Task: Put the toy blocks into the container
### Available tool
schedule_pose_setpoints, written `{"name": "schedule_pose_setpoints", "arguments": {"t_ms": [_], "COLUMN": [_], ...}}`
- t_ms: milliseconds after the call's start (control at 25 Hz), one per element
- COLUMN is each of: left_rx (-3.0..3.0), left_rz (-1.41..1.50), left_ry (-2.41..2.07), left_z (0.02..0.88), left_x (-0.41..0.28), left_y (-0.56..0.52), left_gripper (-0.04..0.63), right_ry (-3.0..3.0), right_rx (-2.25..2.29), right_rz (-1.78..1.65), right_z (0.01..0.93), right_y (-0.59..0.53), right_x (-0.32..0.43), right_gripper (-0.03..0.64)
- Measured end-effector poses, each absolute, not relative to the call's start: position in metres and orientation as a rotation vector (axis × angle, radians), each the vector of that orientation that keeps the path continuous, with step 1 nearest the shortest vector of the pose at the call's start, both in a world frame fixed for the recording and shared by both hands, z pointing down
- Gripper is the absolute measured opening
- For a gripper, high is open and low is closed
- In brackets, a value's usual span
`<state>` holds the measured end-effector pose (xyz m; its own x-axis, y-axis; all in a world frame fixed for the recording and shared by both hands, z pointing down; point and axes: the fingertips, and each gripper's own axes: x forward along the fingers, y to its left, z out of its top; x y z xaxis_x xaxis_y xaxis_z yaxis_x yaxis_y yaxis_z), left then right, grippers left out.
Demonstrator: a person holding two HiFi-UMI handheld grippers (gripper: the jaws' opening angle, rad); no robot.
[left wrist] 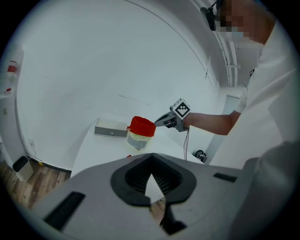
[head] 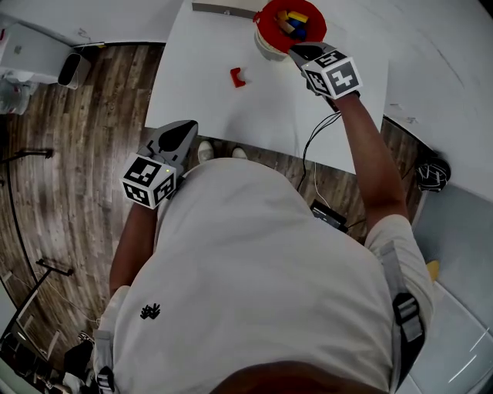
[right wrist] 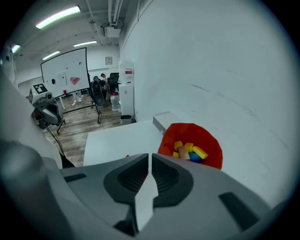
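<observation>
Head view puts the left gripper closest to the person, hanging just off the near left corner of the white table, over the wood floor. Its own view shows the jaws clenched tip to tip with nothing in them. It looks parked out of the way while the other hand does the work, which makes sense since it keeps the table free.

Next out, one red block lies loose on the table, roughly midway between the near and far edges and well apart from both grippers. That looks like the leftover piece.

Further back, the right gripper hovers just beside the rim of the red container, on the person's side of it, nose tilted down. In the right gripper view the jaws are all but together, just a thin slit, and nothing sits between them. Best guess is that the red block is its next job, and the jaws would have to spread first.

The container stands near the far edge with yellow, blue and tan blocks piled inside, so most of the task seems done. Just behind it, along the far edge, lies a flat grey box, apparently no part of the job.
</observation>
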<state>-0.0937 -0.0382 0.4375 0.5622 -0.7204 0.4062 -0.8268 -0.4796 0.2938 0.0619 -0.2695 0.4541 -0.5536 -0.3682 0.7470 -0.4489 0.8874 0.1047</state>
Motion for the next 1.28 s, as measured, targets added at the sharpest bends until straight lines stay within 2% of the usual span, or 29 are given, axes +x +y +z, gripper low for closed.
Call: {"name": "schedule_pose_setpoints", "arguments": {"t_ms": [280,560,1280], "left_rx": [2.345,2.365,2.349], "left_rz": [0.323,0.322,0.325], "left_ry": [-1.223,-1.193,-1.163], "left_z": [0.442,0.444,0.458], "left_x": [-0.102,-0.113,-0.151], "left_y": [-0.035,-0.033,-0.02], "left_gripper": [0.006,0.006,0.006], "right_ry": [-2.243,-2.233,-2.053], "right_rx": [0.547,0.484,0.55], "right_rz": [0.251,0.357,0.405], "right_z": [0.491,0.533,0.622], "right_y": [-0.214,-0.173,-0.202], "right_x": [0.044,0.012,-0.032], "right_gripper": [0.028,0.088,0.127]}}
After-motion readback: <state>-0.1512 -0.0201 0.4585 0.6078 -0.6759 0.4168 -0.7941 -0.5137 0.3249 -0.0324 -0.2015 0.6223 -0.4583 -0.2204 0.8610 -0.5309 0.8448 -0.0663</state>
